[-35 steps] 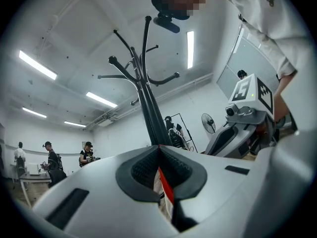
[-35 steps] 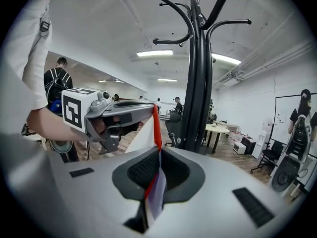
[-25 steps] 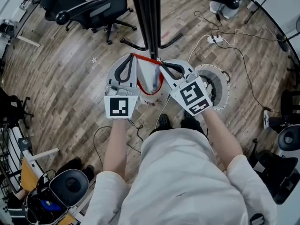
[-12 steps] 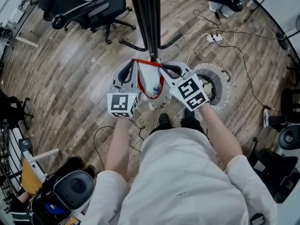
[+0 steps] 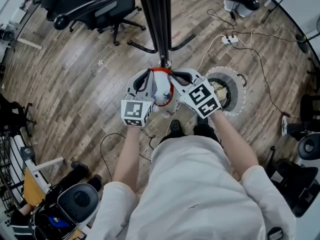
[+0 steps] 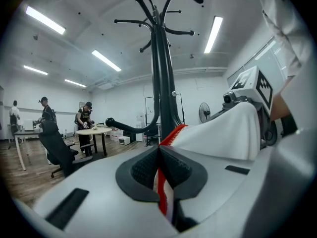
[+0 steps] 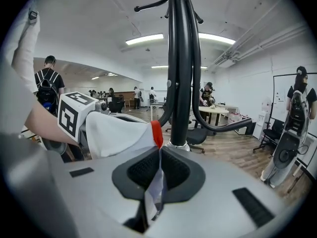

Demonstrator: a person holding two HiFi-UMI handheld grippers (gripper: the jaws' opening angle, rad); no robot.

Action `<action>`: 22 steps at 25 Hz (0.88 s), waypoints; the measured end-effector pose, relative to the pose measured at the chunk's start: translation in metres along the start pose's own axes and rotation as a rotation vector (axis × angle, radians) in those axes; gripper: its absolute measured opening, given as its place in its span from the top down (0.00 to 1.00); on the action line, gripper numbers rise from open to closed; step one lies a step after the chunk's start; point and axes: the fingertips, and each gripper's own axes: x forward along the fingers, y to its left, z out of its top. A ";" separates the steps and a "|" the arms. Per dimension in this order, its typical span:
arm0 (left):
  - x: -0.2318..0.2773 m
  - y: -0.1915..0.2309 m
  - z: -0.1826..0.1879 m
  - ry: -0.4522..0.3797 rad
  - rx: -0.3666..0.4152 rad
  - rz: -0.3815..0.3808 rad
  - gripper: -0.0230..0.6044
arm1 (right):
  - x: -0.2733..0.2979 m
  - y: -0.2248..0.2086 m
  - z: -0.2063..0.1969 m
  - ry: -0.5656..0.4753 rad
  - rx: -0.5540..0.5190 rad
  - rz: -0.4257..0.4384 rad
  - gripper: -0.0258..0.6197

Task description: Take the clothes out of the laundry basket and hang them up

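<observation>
A white garment with a red trim [image 5: 162,86] hangs bunched between my two grippers, just in front of the black coat rack pole [image 5: 159,19]. My left gripper [image 5: 148,75] is shut on the red edge [image 6: 166,140]. My right gripper [image 5: 176,77] is shut on the white cloth beside the red trim [image 7: 156,133]. In the left gripper view the white cloth [image 6: 223,133] runs across to the right gripper's marker cube [image 6: 255,88]. The round white laundry basket [image 5: 239,96] stands on the floor to the right of my right gripper.
The coat rack's hooks [image 6: 148,21] branch out overhead and its feet [image 5: 140,46] spread on the wooden floor. A black office chair [image 5: 100,9] stands at the back left. Cables and a power strip [image 5: 230,41] lie at the back right. Several people stand at tables far off [image 6: 84,120].
Both grippers have come down with the garment, the left one more, and they now stand closer together. The cloth between them has bunched up.
</observation>
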 end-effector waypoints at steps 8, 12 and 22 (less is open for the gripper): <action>-0.003 -0.020 -0.011 0.030 -0.006 -0.080 0.93 | -0.001 0.007 0.000 -0.006 -0.001 0.018 0.91; -0.004 -0.026 -0.014 0.040 -0.003 -0.107 0.93 | -0.002 0.011 -0.002 -0.003 0.000 0.028 0.91; -0.008 -0.022 -0.013 0.029 -0.043 -0.159 0.92 | -0.003 0.008 -0.001 -0.001 -0.008 0.029 0.89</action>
